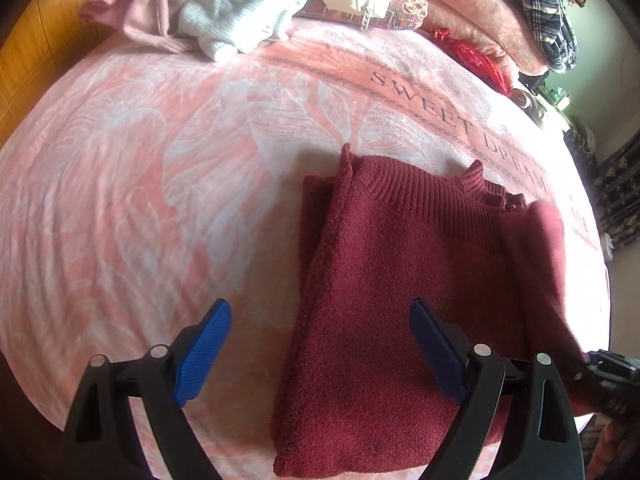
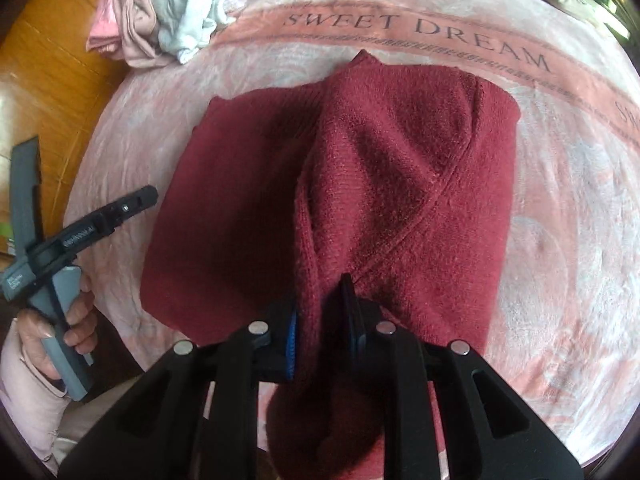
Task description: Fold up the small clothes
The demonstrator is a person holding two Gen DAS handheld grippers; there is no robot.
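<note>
A dark red knit sweater lies partly folded on the pink blanket, its ribbed collar toward the far side. My left gripper hovers above its near left edge, open, with nothing between the blue pads. In the right wrist view my right gripper is shut on a raised fold of the red sweater, the cloth pinched between its pads and lifted over the flat part. The left gripper shows there at the left, held by a person's hand.
A heap of pink, pale blue and cream clothes lies at the blanket's far edge. Folded pink bedding and a plaid garment sit at the far right. Wooden floor borders the bed on the left.
</note>
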